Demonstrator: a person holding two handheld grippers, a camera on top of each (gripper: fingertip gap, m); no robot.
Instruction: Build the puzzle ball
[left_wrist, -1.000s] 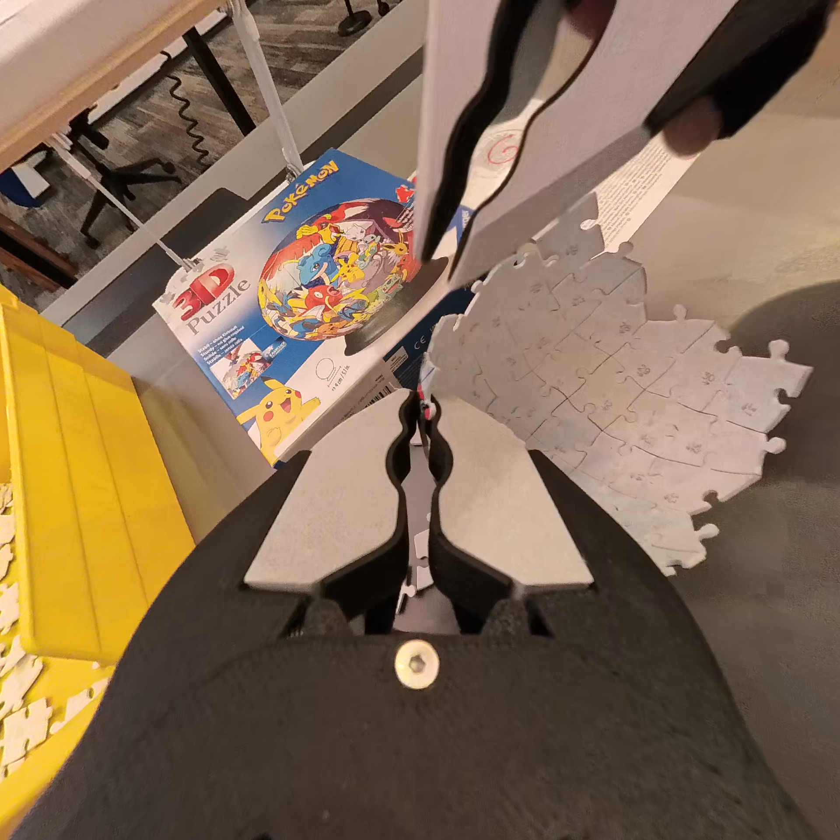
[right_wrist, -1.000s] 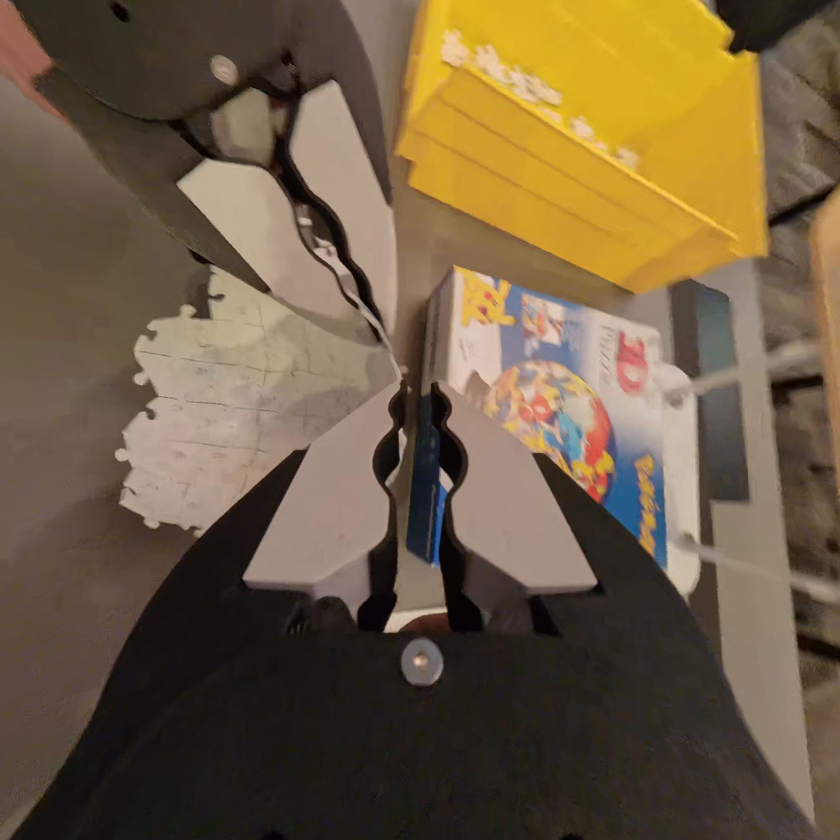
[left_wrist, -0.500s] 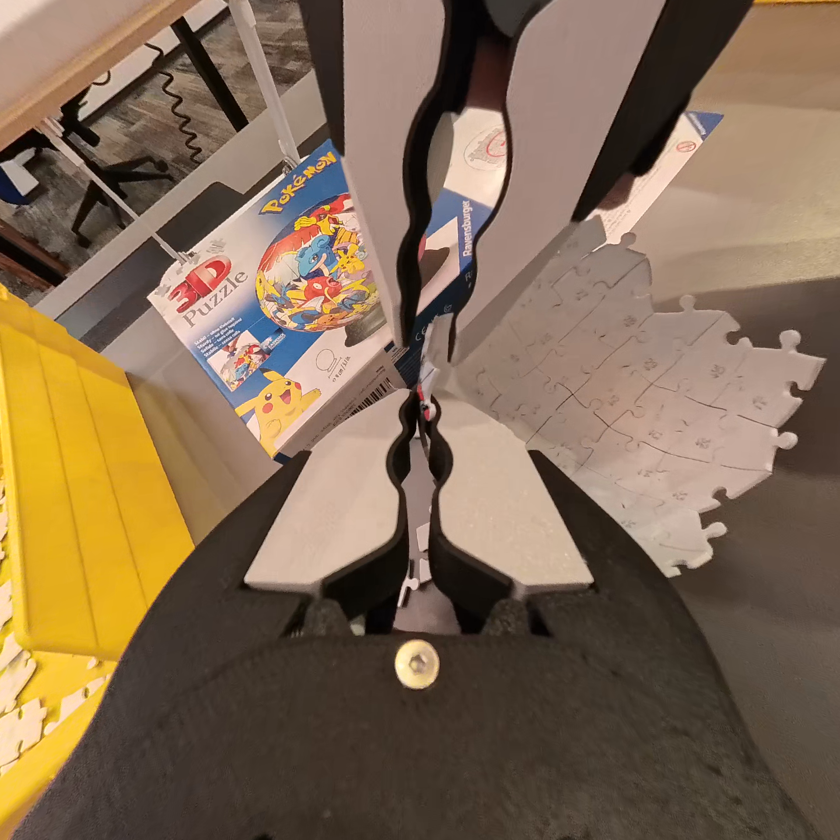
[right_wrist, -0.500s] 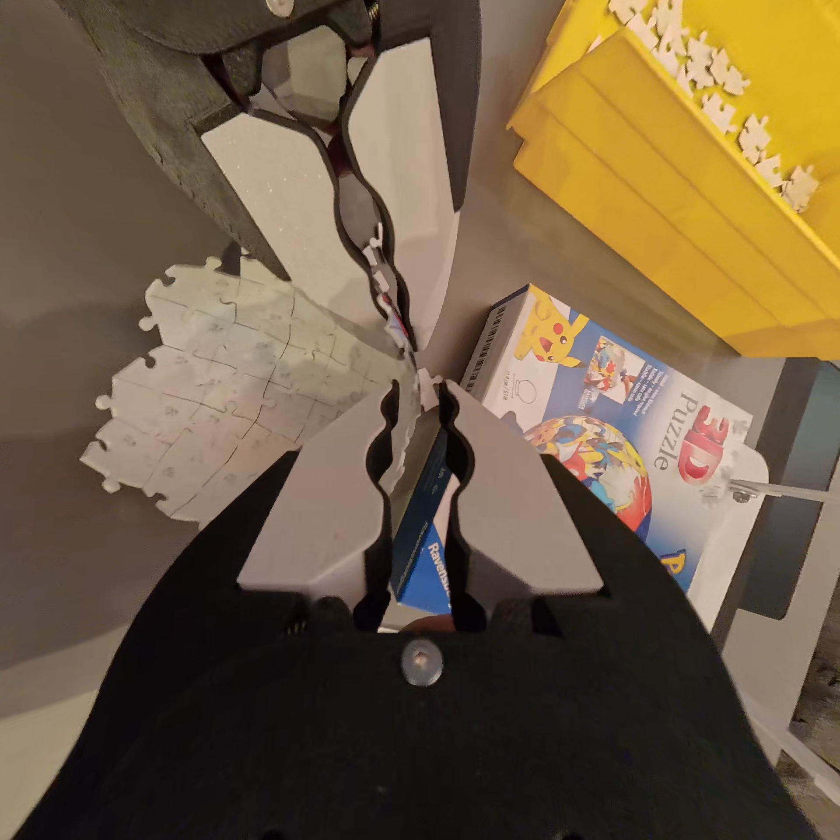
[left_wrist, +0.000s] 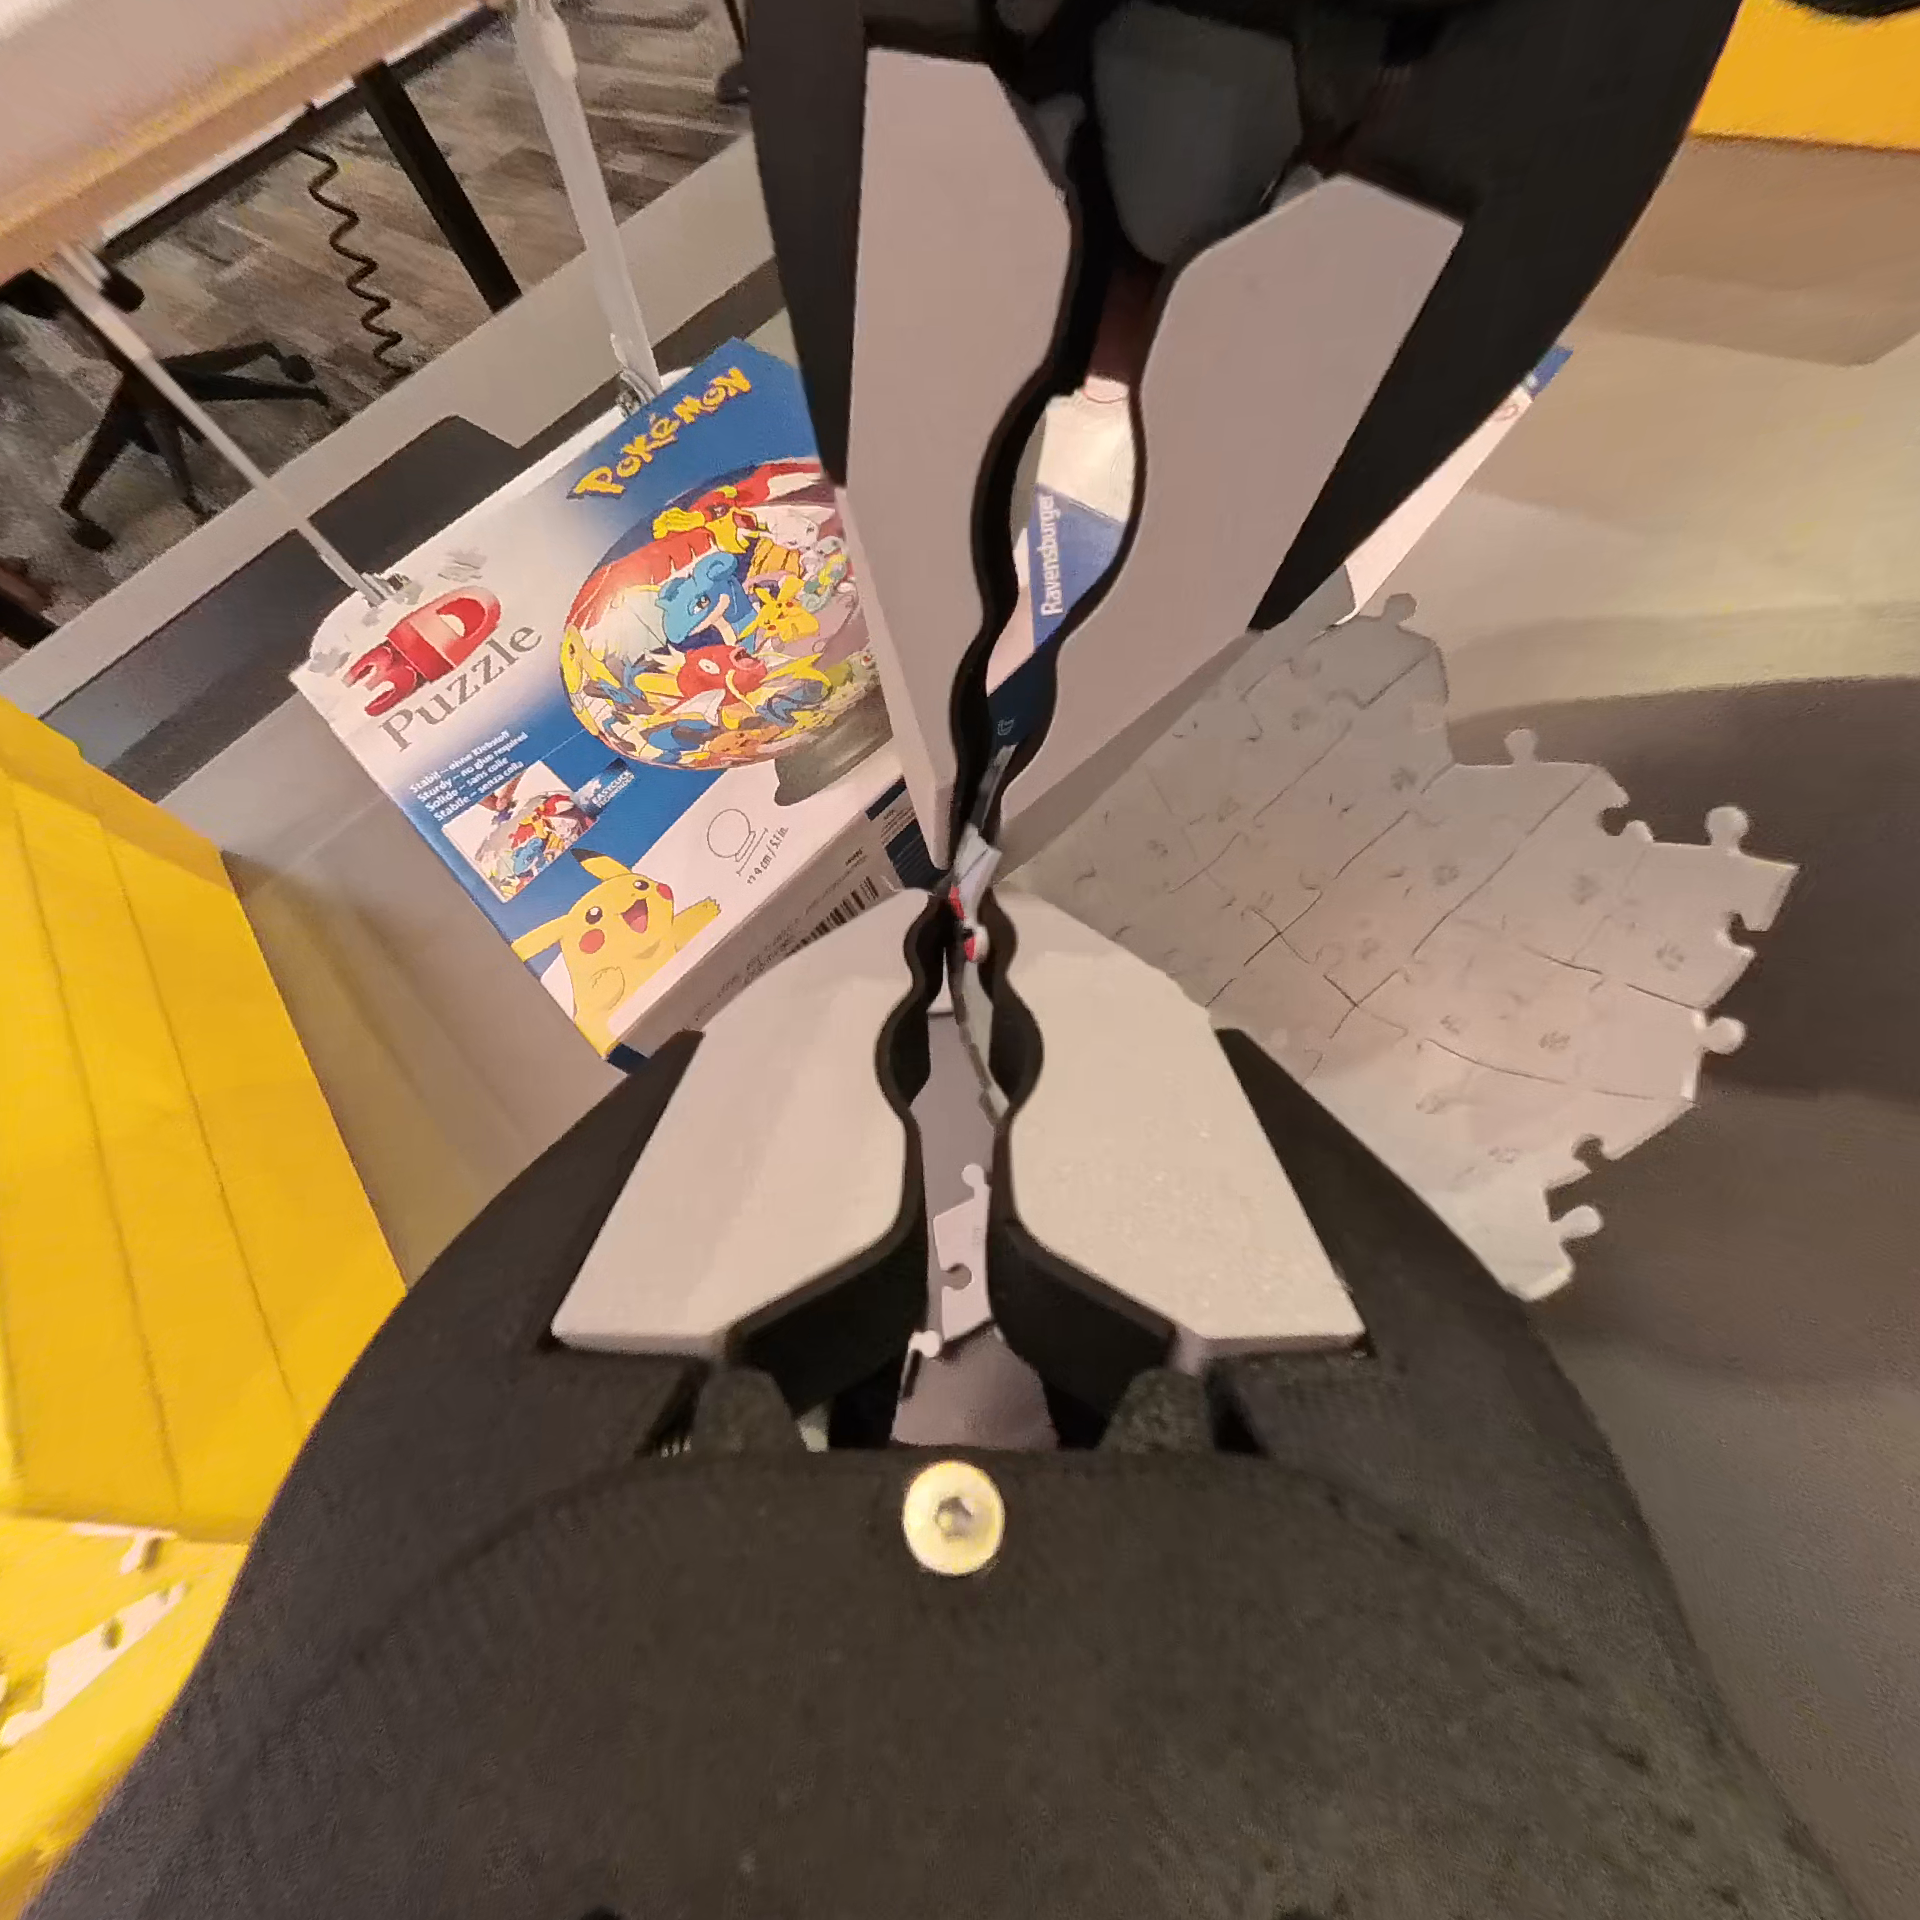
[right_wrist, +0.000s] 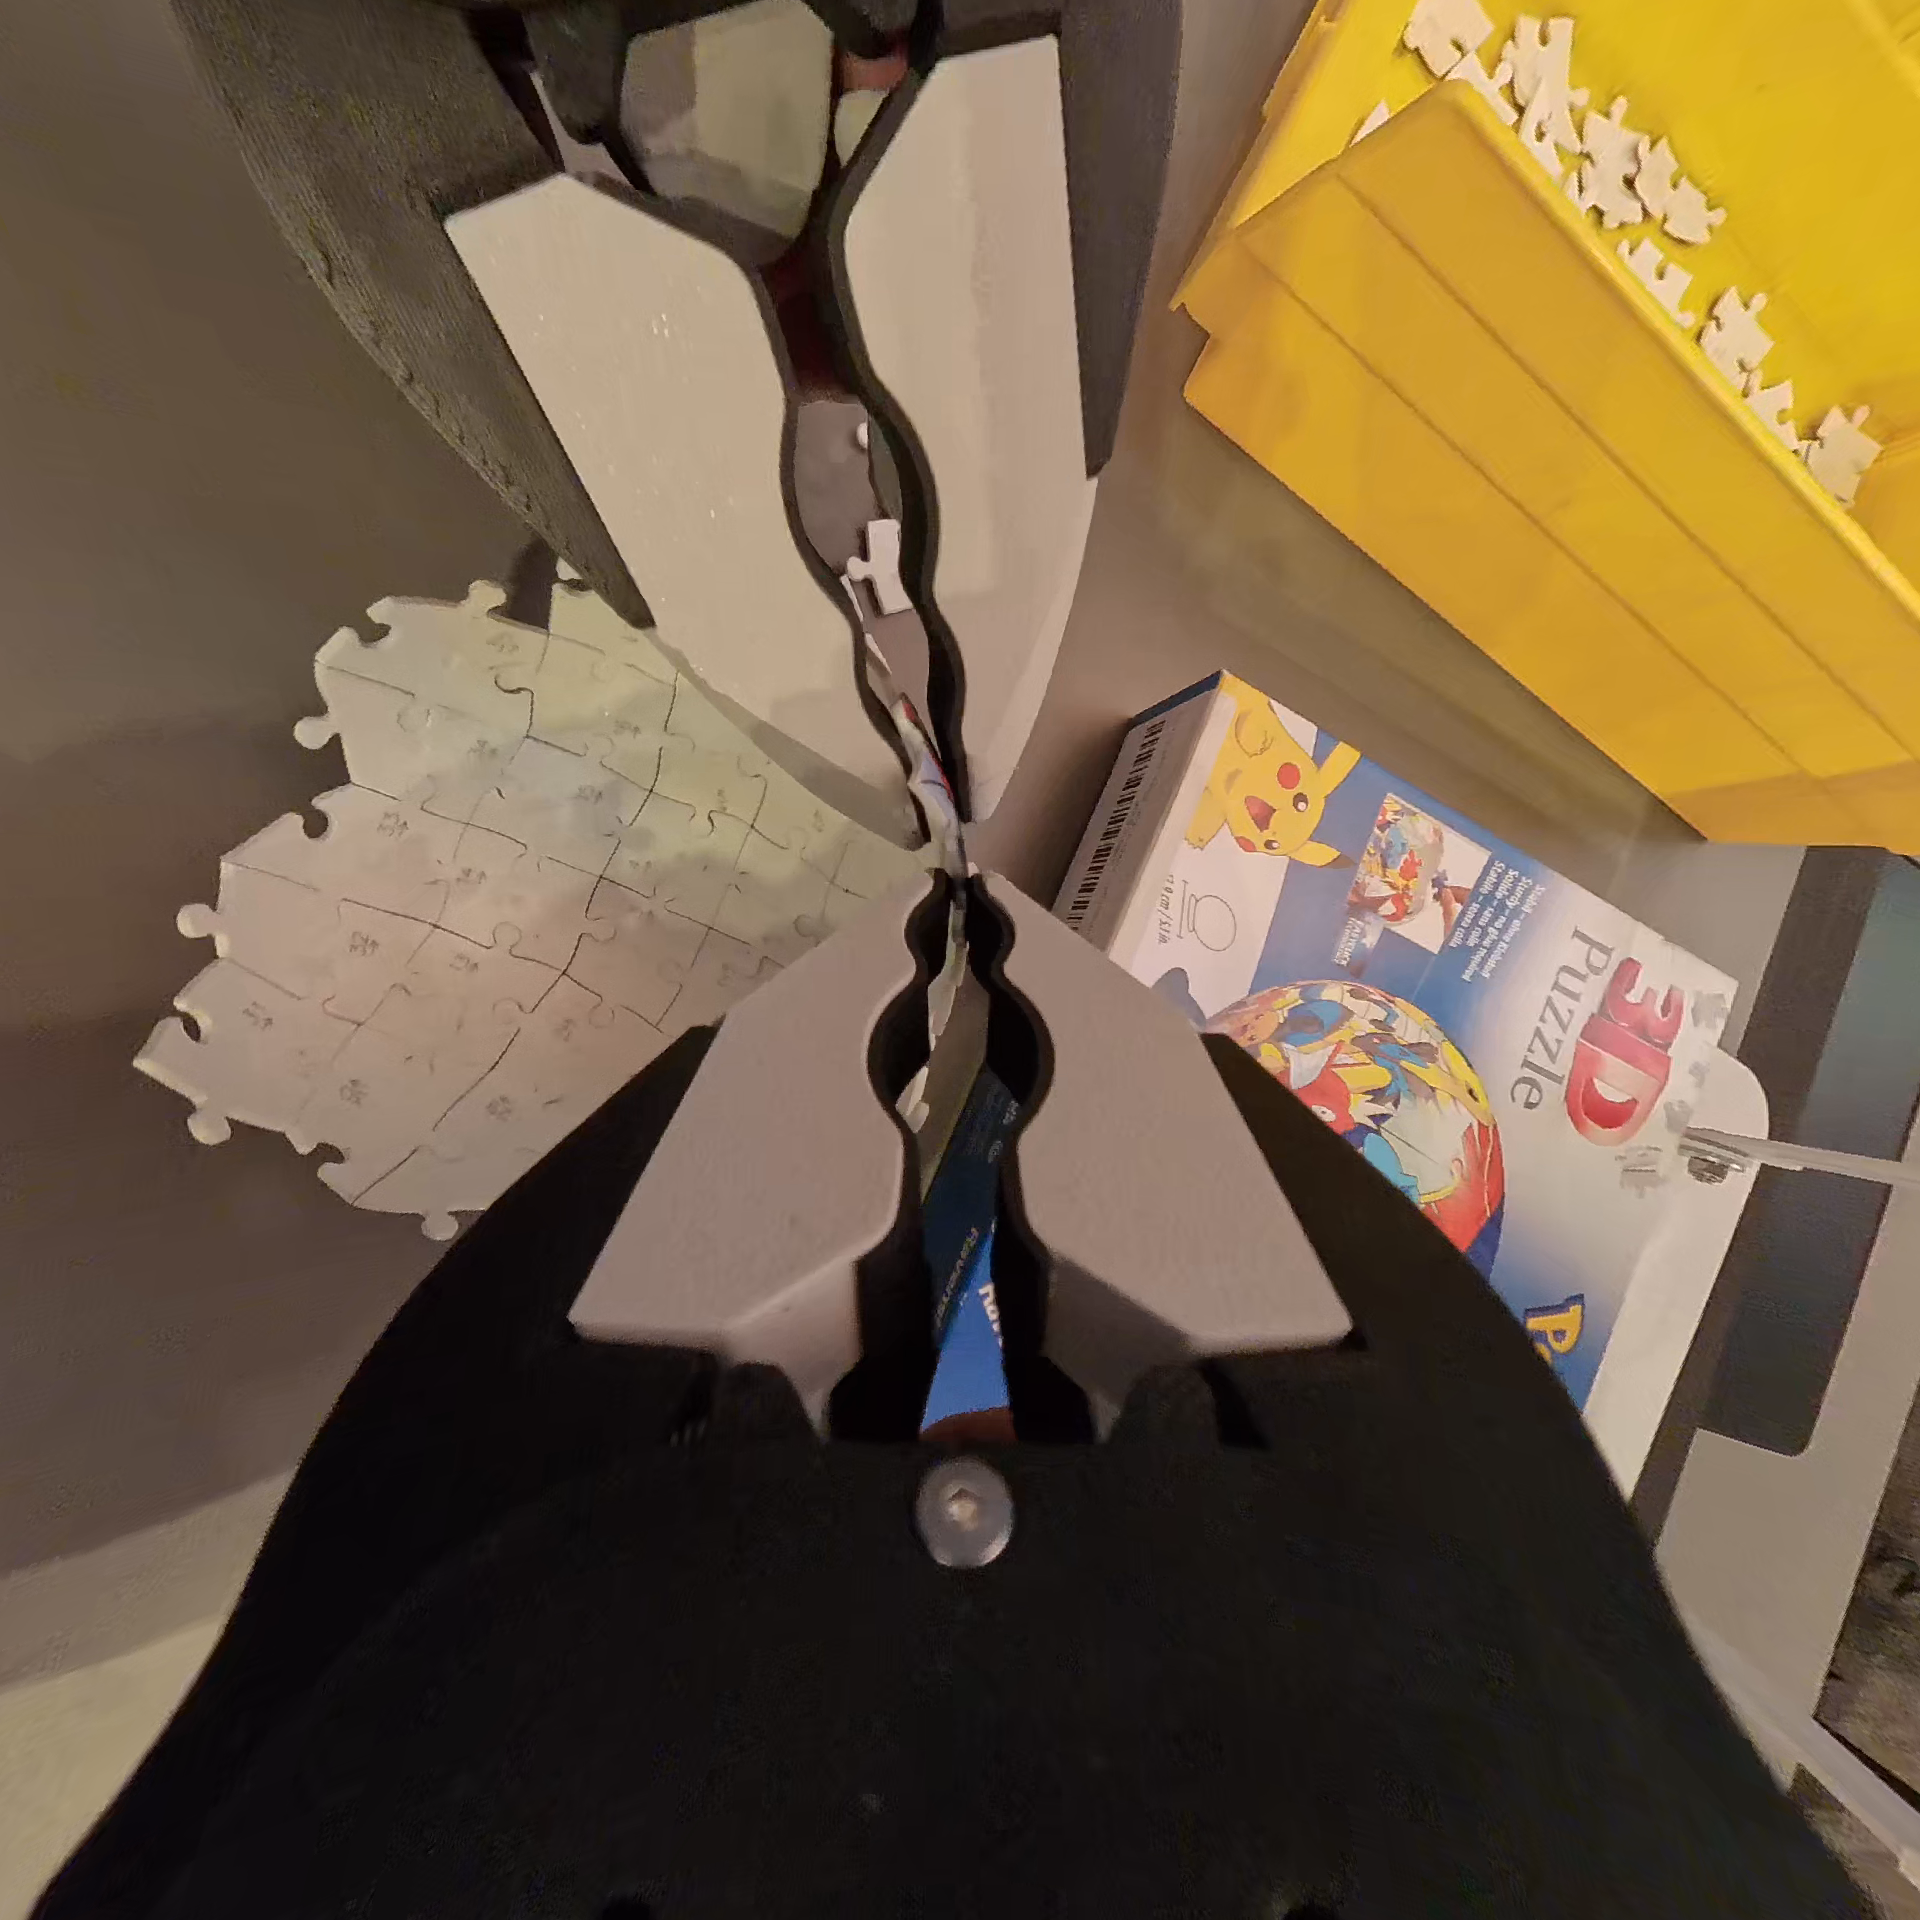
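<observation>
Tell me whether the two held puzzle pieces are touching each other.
Cannot tell. In the left wrist view, the left gripper and right gripper bring their puzzle pieces tip to tip, but the pads hide the edges, so no contact or gap shows plainly.

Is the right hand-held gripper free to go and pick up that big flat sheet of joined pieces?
Probably not yet: the right hand-held gripper is shut on a puzzle piece, tip to tip with the left hand-held gripper. The joined sheet itself lies uncovered.

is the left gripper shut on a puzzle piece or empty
Shut on one: the left gripper has its fingers pinched on a thin puzzle piece seen edge-on between them.
</observation>
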